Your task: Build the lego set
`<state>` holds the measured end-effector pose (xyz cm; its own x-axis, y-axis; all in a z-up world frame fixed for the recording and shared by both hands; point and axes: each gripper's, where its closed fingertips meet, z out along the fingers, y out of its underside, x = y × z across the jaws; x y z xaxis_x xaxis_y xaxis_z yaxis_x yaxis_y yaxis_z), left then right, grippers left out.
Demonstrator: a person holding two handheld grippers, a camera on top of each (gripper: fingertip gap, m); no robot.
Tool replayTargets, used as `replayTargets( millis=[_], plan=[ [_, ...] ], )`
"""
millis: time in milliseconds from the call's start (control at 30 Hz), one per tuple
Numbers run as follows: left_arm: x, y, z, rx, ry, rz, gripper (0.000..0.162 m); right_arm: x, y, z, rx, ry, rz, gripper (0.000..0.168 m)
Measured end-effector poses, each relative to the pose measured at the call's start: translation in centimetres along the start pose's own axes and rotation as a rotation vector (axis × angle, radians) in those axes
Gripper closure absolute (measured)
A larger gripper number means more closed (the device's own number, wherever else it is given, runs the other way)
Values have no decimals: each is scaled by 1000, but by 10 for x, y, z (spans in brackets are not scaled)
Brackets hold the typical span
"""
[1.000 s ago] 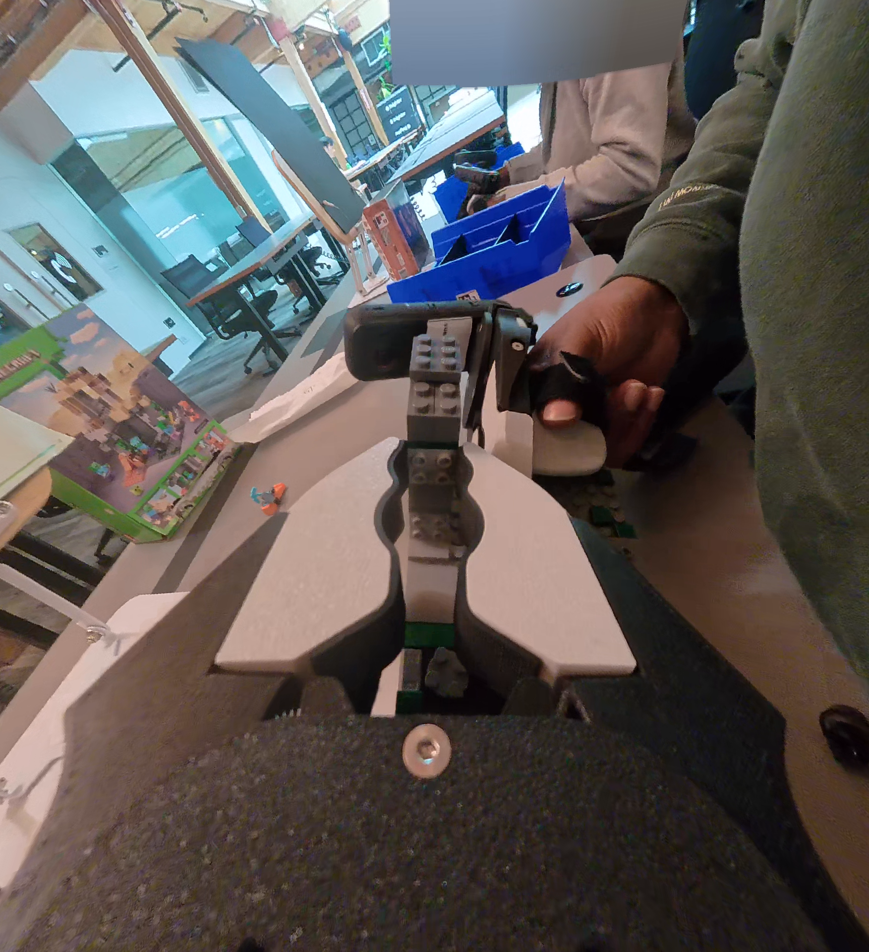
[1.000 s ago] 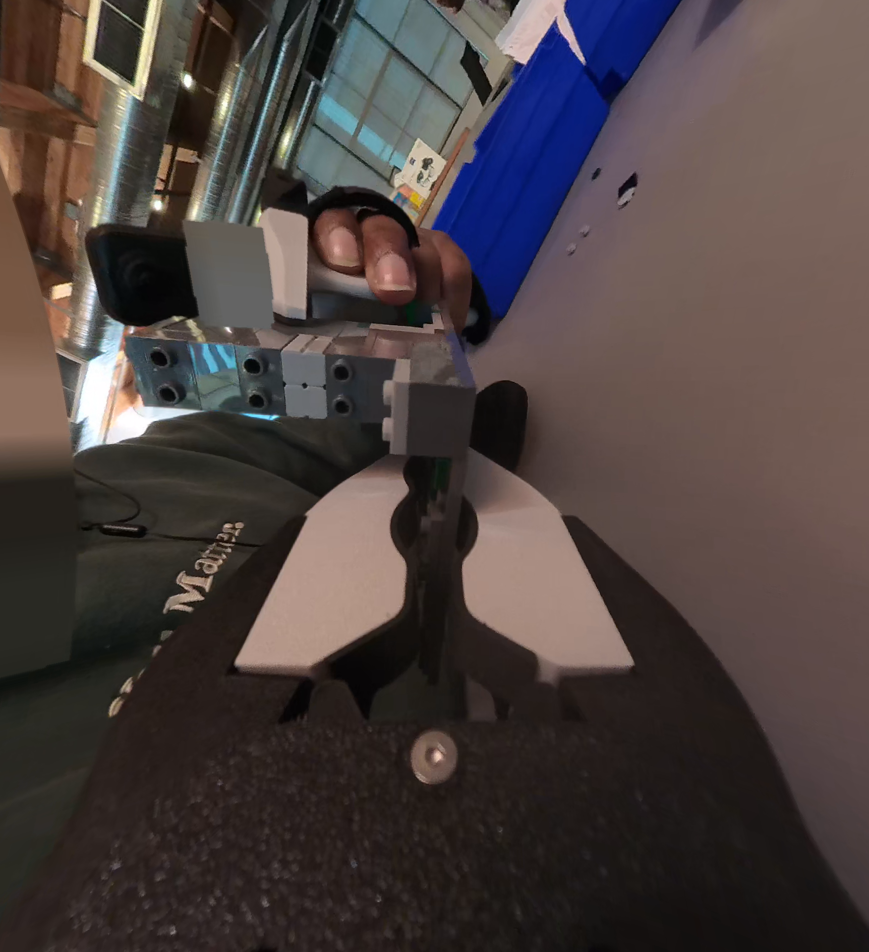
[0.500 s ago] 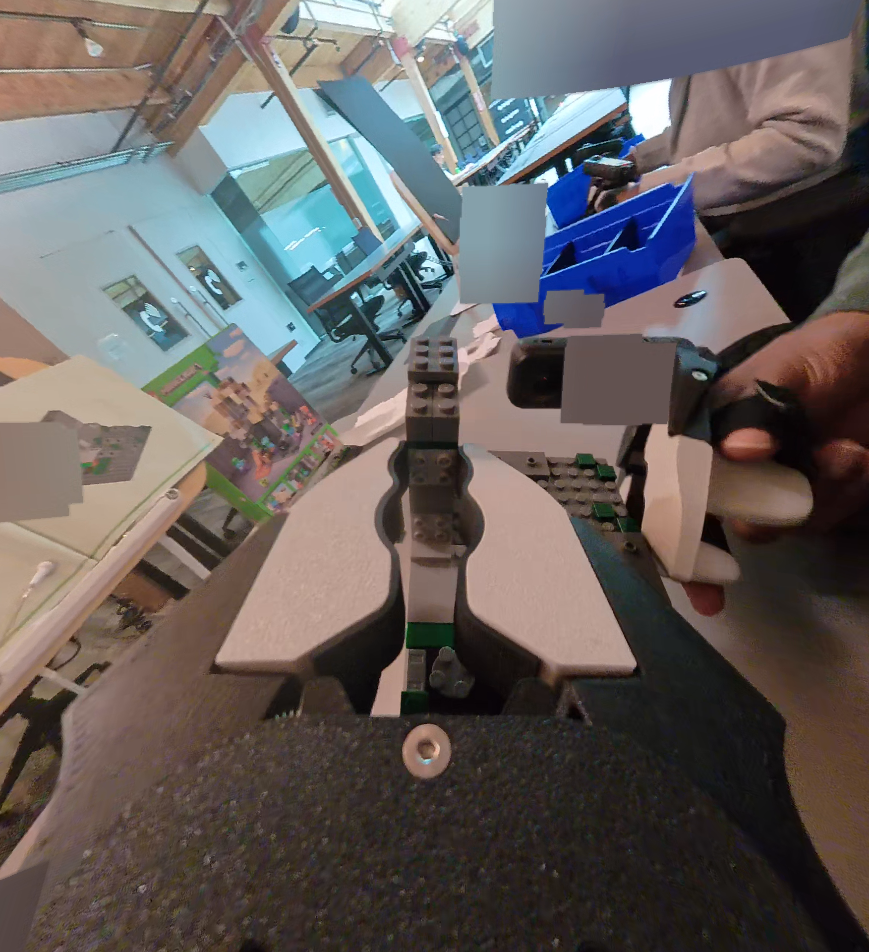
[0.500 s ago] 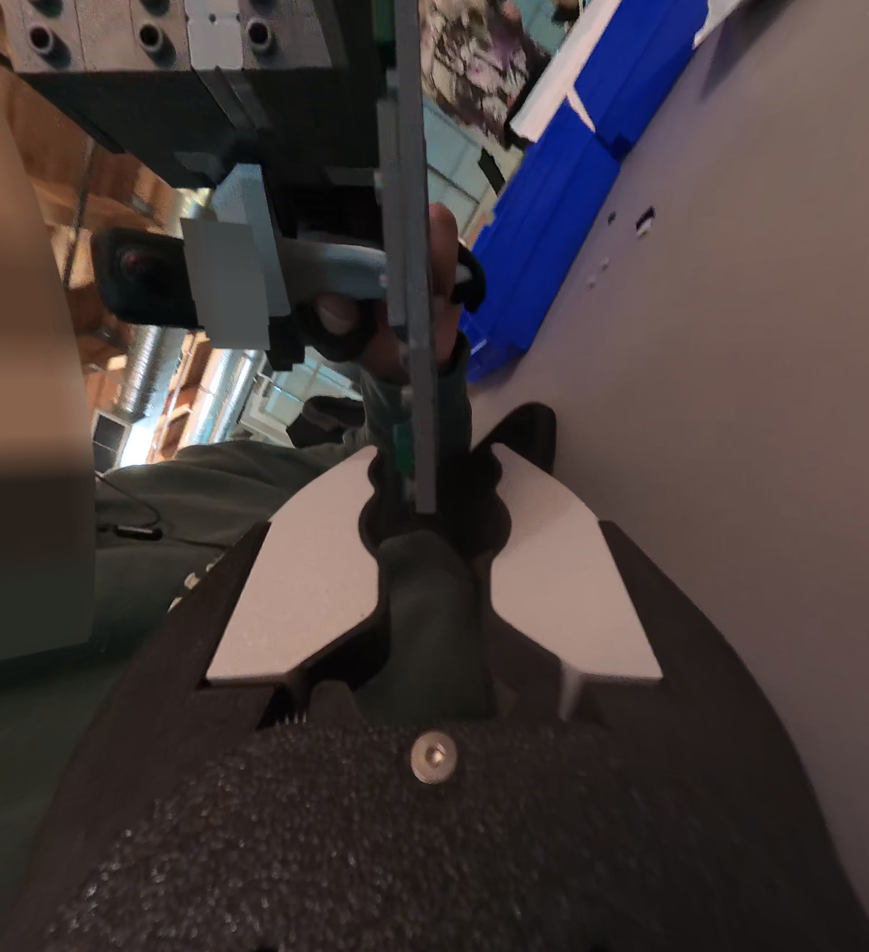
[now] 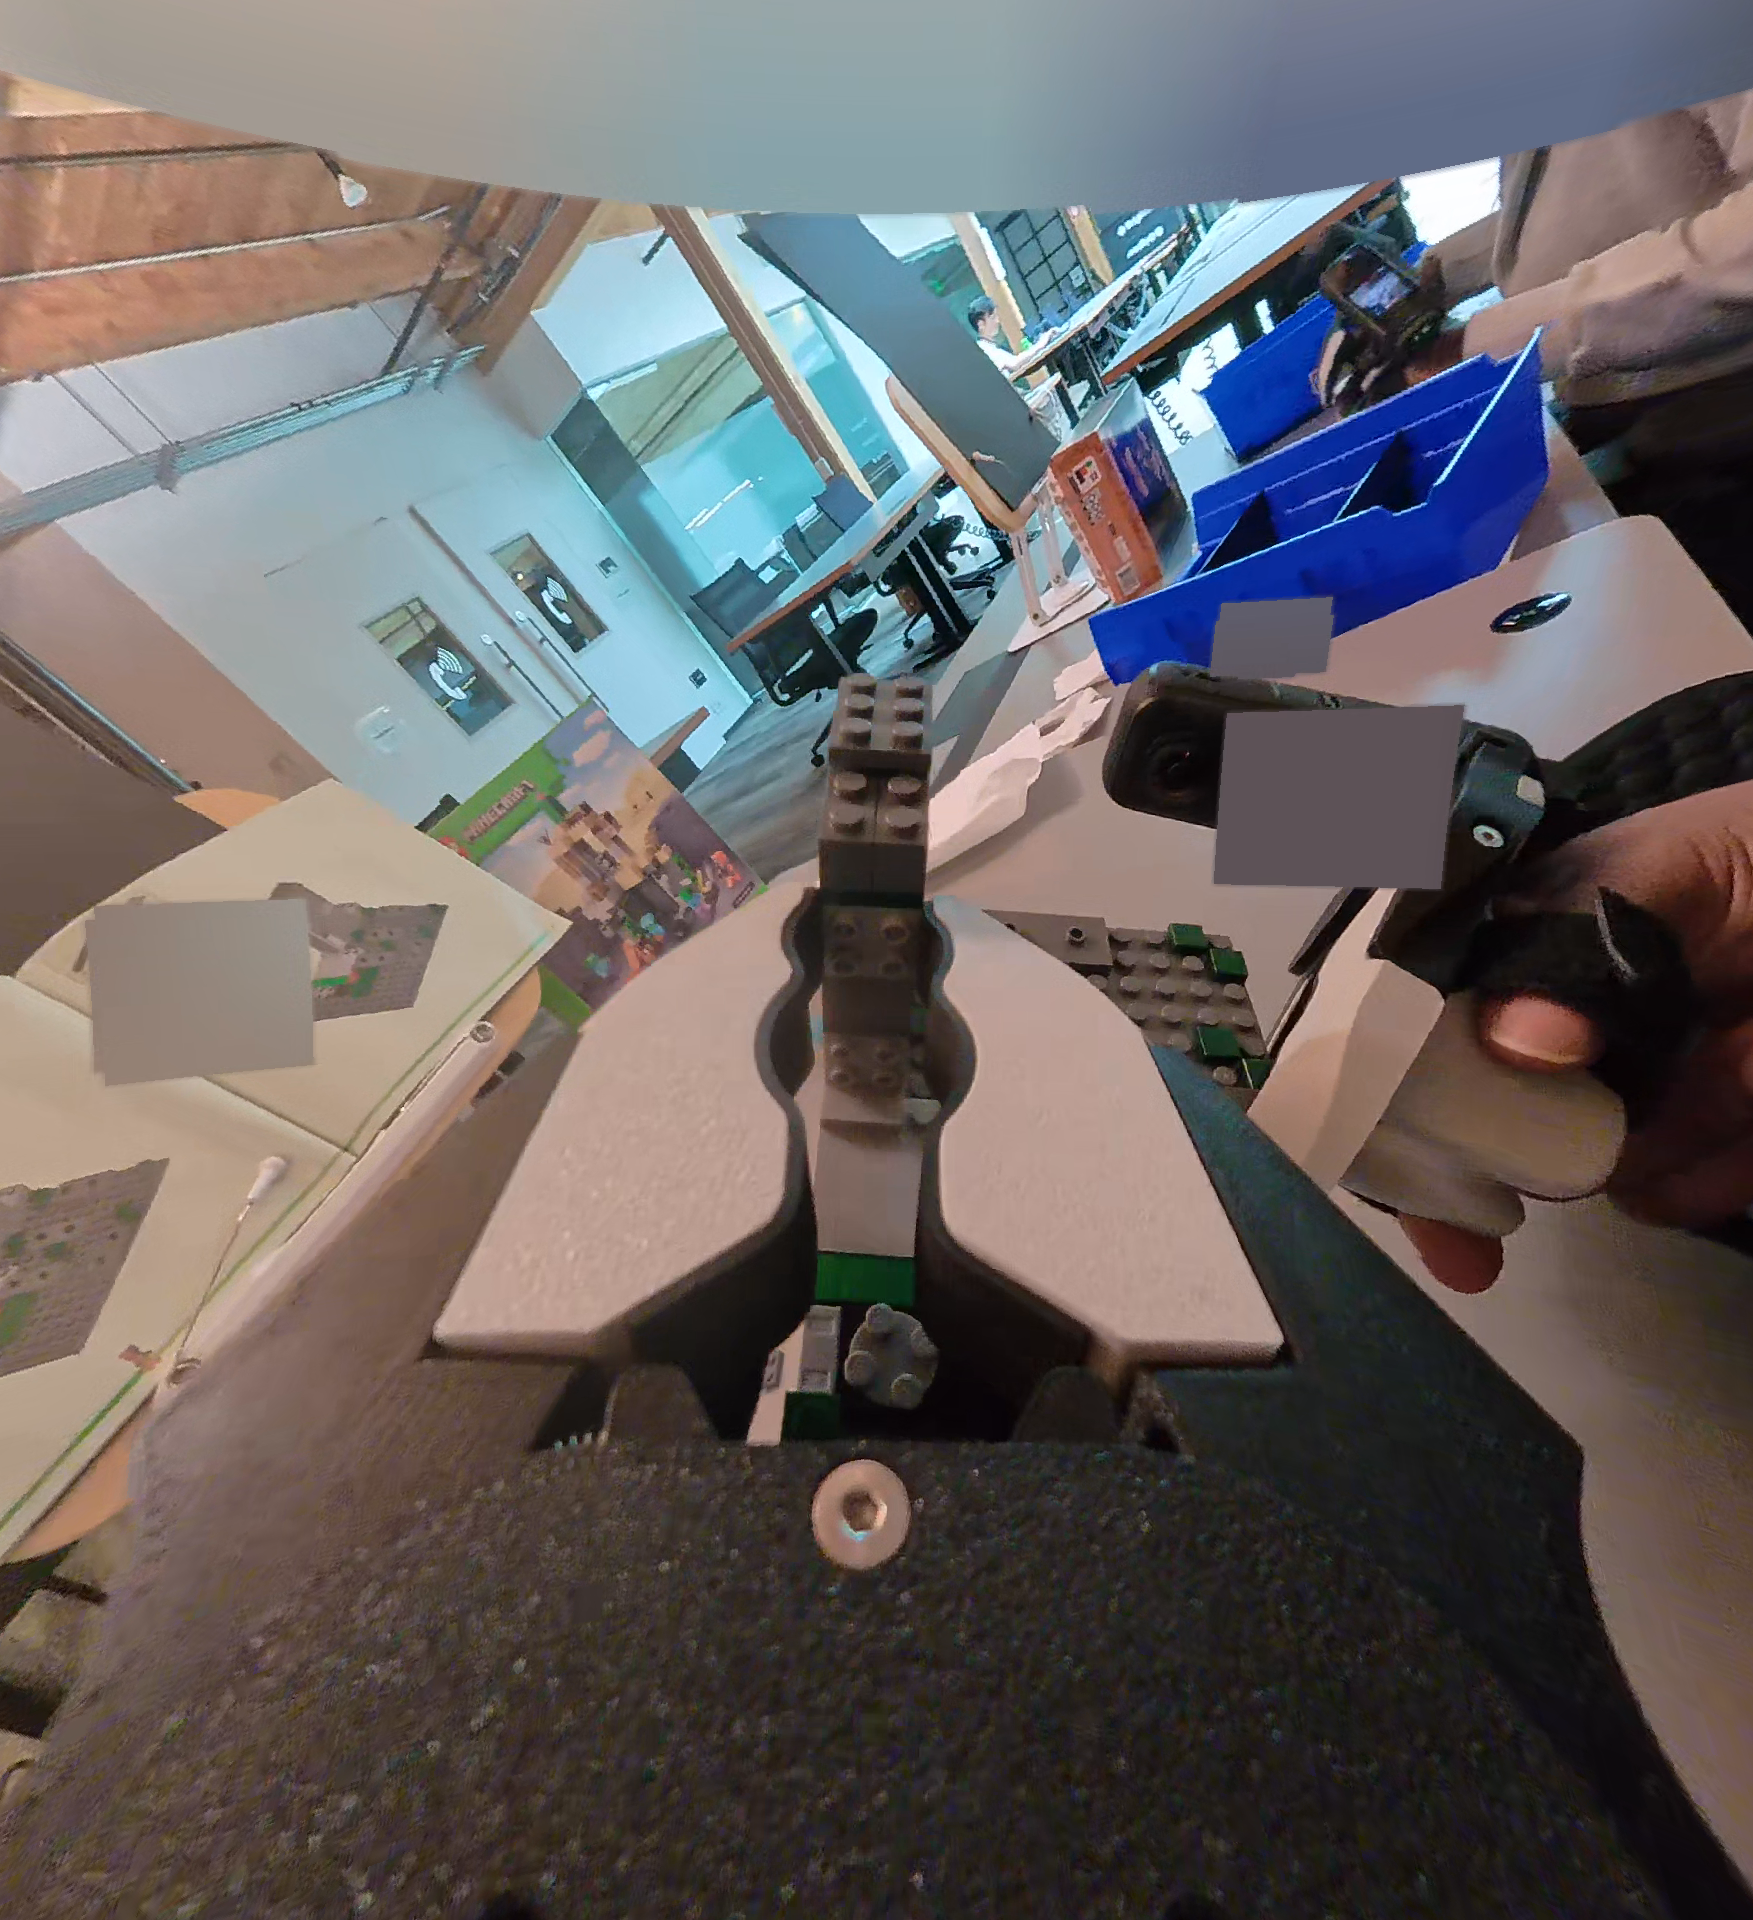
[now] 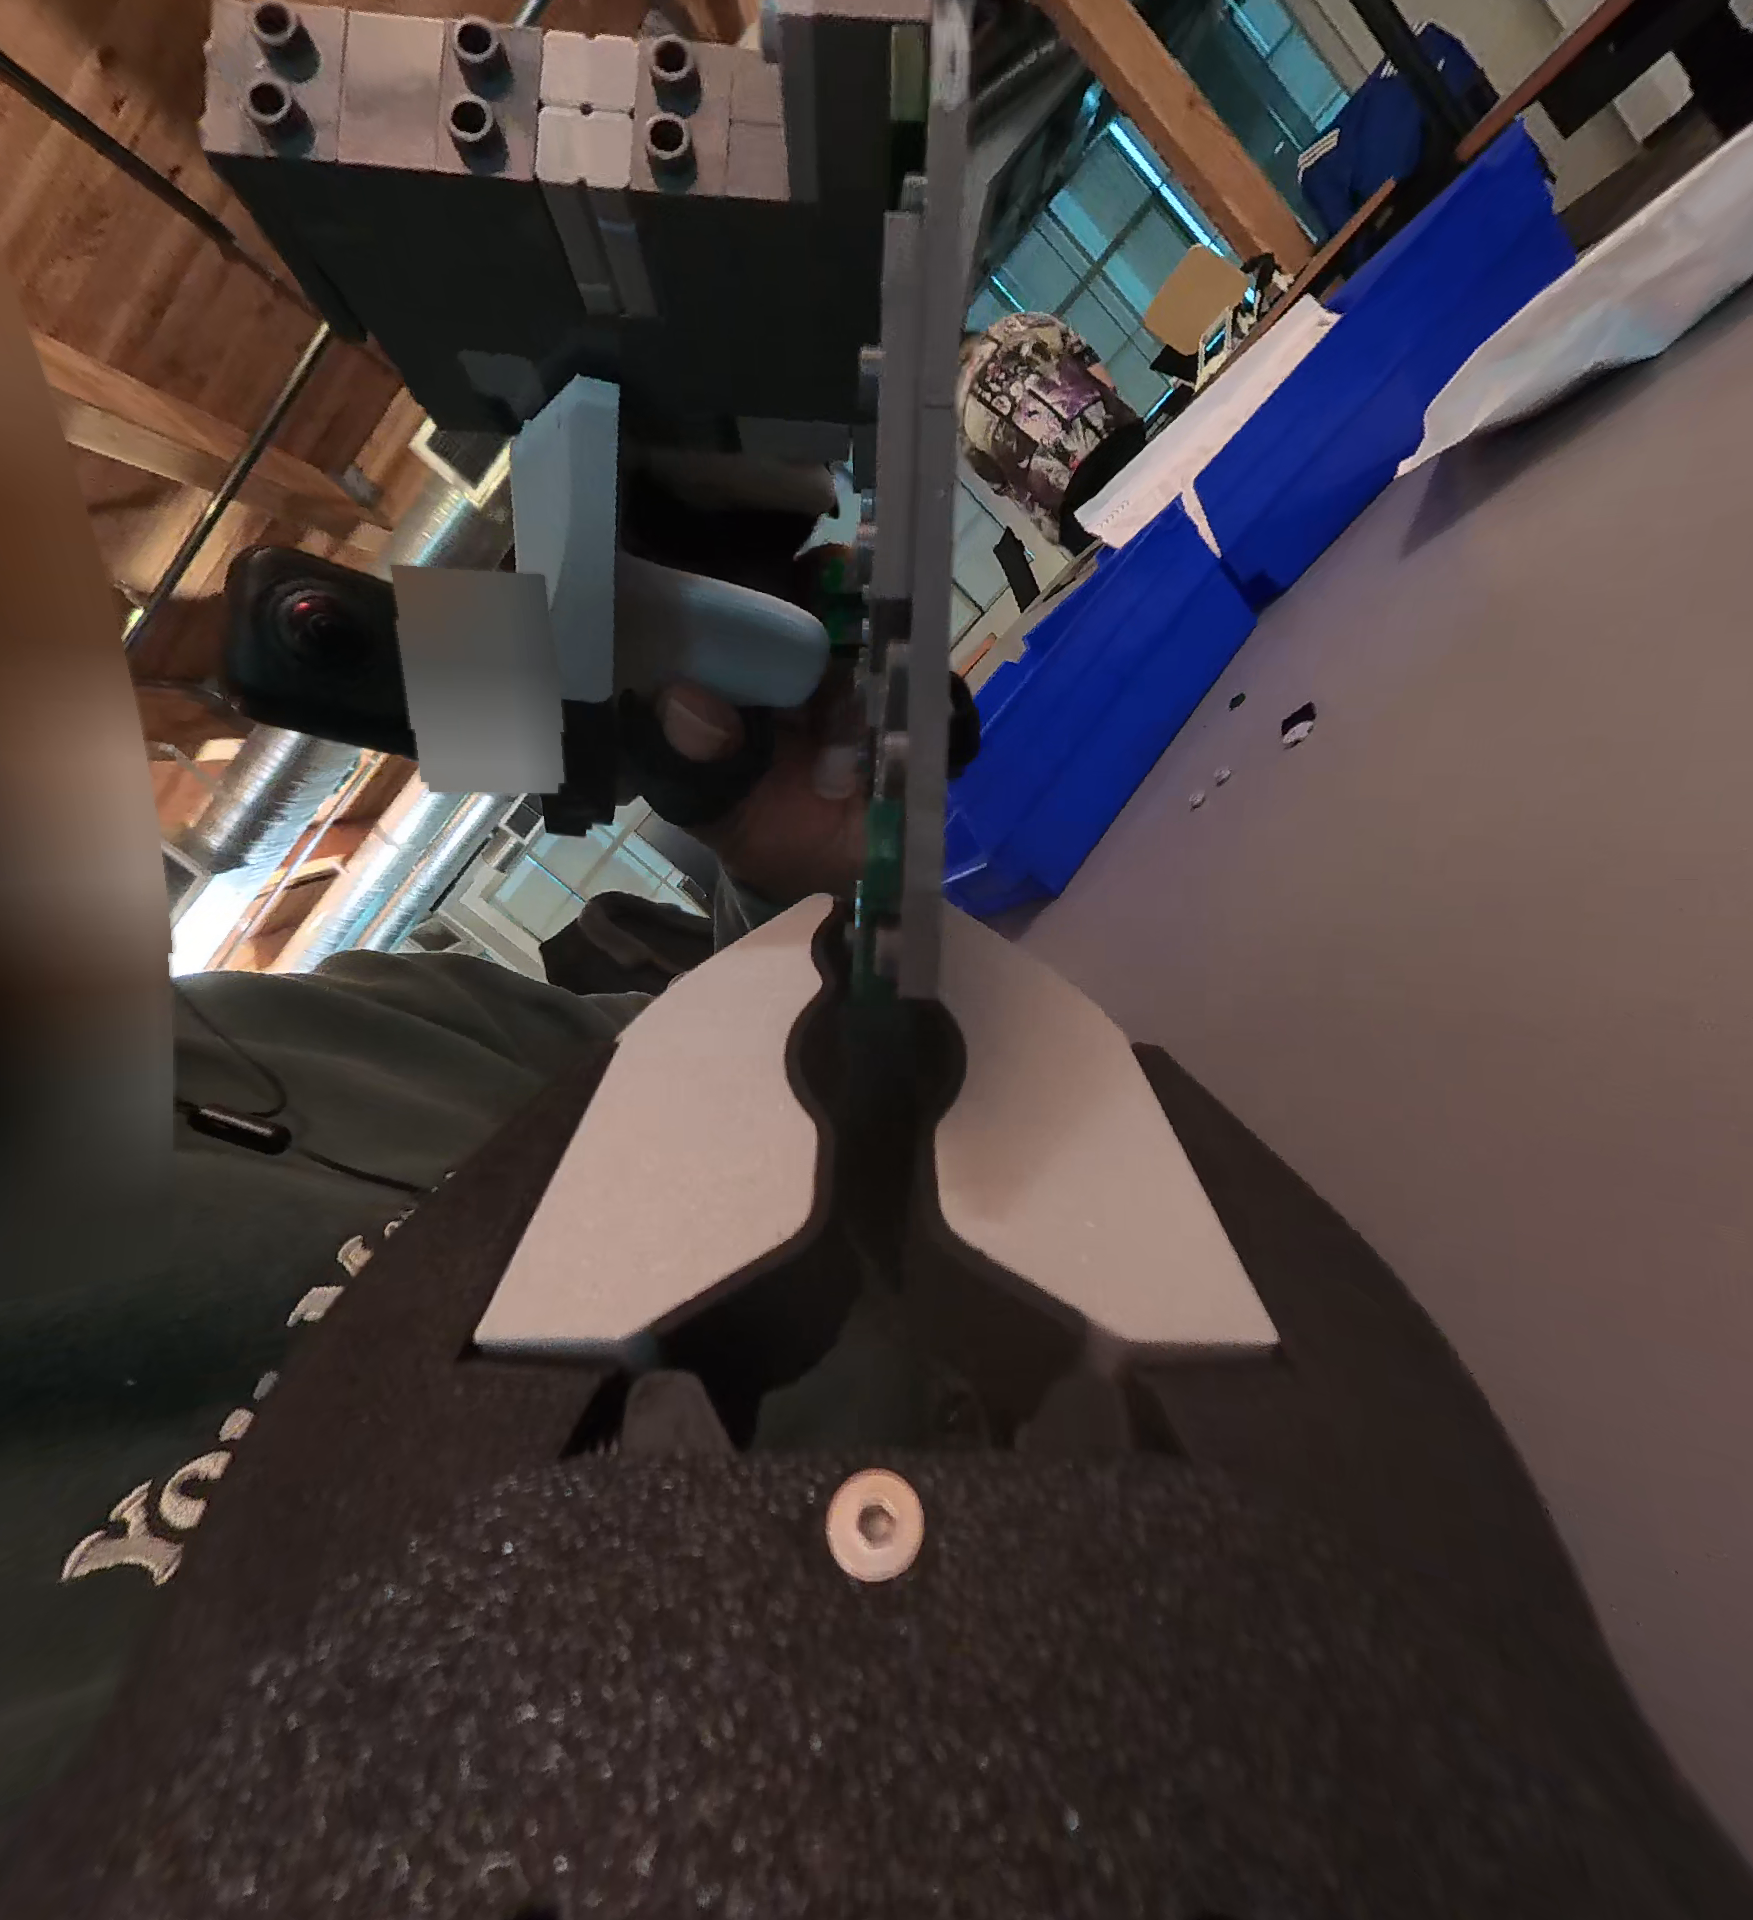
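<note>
Left wrist view showed the left gripper (image 5: 867, 997) clamped on a grey brick column (image 5: 872, 914), its long axis running straight forward along the fingers and its studded face turned toward the camera; the dark far end stuck out past the fingertips, and a green piece sat at the near end, deep between the jaws. Just right of the fingers a dark grey studded baseplate (image 5: 1178, 997) with small green tiles stood partly hidden, with the right gripper (image 5: 1371, 997) and the hand (image 5: 1682, 1018) holding it beyond.

Right wrist view showed that gripper (image 6: 877, 956) closed on the baseplate's (image 6: 919, 520) edge, the plate seen edge-on and running forward from the jaws, with a grey brick block (image 6: 539, 187) attached on its left side at the far end. The left gripper (image 6: 581, 623) hung left of the plate.

A grey table (image 5: 1630, 1455) lay under both, blue bins (image 5: 1371, 520) ahead to the right, an open instruction booklet (image 5: 176, 1143) and the set's box (image 5: 623, 862) to the left, in an office with wooden ceiling beams (image 5: 176, 260).
</note>
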<state>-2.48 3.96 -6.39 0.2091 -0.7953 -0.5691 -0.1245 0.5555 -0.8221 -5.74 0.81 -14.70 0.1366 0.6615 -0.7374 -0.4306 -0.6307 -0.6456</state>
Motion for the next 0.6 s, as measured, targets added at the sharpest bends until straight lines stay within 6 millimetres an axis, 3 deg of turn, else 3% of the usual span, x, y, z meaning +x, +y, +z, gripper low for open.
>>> replayTargets(
  millis=[267,433,600],
  plan=[
    [-2,1,2,-12,-1,4,145,2,-3,-2,-33,-6,-37,160],
    [-8,12,4,-42,-16,-35,145,6,-5,1,-25,-31,52,160],
    [-19,24,3,-68,-43,-101,145,7,-9,-1,11,-37,81,143]
  ],
)
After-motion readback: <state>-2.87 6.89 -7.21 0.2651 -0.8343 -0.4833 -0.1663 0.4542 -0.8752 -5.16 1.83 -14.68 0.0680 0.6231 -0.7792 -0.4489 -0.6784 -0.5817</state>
